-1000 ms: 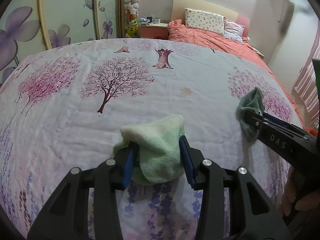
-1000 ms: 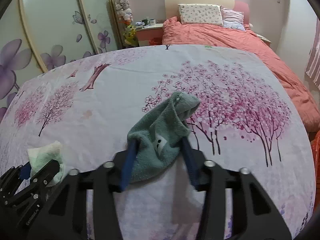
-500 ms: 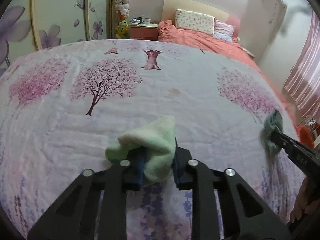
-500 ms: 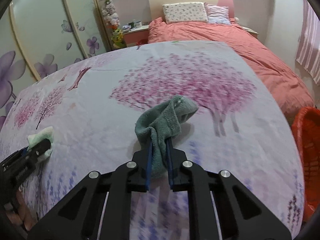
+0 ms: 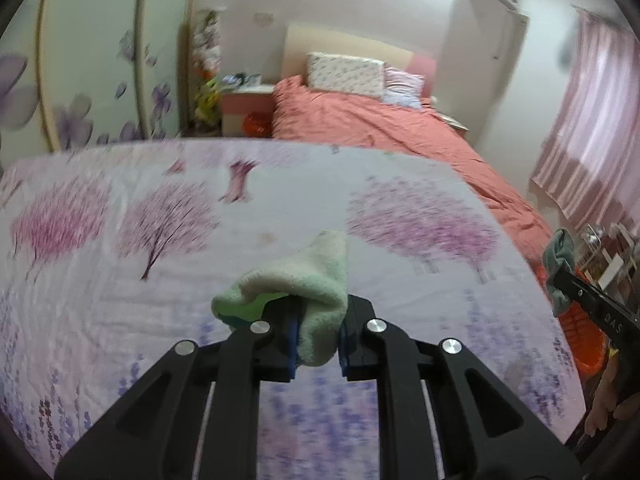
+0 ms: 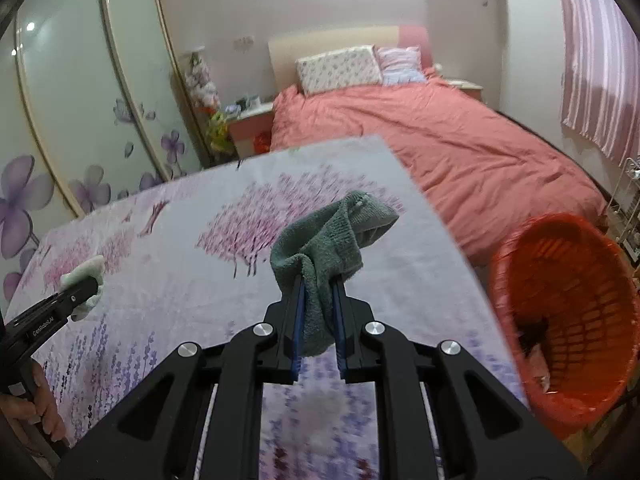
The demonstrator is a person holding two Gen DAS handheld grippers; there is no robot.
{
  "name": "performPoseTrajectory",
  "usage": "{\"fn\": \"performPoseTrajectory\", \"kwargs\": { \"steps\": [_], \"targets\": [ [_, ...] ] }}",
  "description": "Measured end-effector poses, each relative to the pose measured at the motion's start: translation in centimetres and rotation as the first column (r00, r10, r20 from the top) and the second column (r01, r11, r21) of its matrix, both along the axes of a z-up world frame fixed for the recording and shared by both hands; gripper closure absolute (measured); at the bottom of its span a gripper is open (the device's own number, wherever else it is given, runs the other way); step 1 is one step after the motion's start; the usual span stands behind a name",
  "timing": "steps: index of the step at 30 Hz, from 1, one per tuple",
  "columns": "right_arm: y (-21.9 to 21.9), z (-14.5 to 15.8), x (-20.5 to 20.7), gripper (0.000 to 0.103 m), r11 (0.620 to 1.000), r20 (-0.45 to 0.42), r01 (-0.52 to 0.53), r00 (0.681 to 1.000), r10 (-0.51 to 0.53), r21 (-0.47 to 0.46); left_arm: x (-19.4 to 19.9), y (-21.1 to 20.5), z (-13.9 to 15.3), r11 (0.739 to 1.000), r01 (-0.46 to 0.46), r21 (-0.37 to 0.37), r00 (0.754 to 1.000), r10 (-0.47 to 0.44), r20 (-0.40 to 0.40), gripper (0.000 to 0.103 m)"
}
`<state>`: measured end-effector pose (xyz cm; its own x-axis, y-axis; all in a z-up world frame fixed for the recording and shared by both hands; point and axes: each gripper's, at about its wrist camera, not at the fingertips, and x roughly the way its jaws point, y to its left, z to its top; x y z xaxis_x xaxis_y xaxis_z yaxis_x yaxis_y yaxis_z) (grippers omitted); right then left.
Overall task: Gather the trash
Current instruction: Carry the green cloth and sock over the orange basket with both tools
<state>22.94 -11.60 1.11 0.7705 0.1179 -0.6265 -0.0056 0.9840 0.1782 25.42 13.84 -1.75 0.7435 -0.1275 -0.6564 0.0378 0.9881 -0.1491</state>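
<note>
My left gripper (image 5: pixel 318 334) is shut on a pale green fluffy cloth (image 5: pixel 304 280), lifted above the flowered bedspread (image 5: pixel 160 248). A dark green sock-like cloth (image 6: pixel 324 240) hangs pinched between the blue pads of my right gripper (image 6: pixel 318 320), which is shut on it above the bedspread's right part. The left wrist view shows the right gripper (image 5: pixel 560 276) at the far right with that dark green cloth (image 5: pixel 558 252). In the right wrist view the left gripper (image 6: pixel 86 290) appears at the left edge with the pale green cloth (image 6: pixel 86 274). An orange basket (image 6: pixel 568 320) stands right of the bed.
A second bed with a salmon cover (image 6: pixel 460 152) and pillows (image 6: pixel 340 70) lies beyond. A wardrobe with flower-patterned doors (image 6: pixel 80 120) fills the left. A nightstand (image 5: pixel 246 108) stands by the headboard. Pink striped curtains (image 5: pixel 592 140) hang at the right.
Both grippers closed on their cloths and lifted them off the bedspread. The right one carried the dark green cloth rightwards, bringing the orange basket into view.
</note>
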Motion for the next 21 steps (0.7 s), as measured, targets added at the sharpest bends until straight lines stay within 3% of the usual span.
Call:
{"fn": "performPoseTrajectory", "kwargs": {
  "steps": [10, 21],
  "targets": [
    [-5.8, 2.5, -3.5, 0.09, 0.994, 0.099, 0.103, 0.99, -0.105, 0.021, -1.3, -9.4, 4.0, 0.986, 0.142, 0.083, 0.986, -0.148, 0.078, 0.088],
    [-11.1, 2.0, -5.2, 0.09, 0.976, 0.127, 0.208, 0.969, -0.214, 0.061, -2.5, -19.3, 5.1, 0.942, 0.323, 0.093, 0.939, -0.331, 0.091, 0.087]
  ]
}}
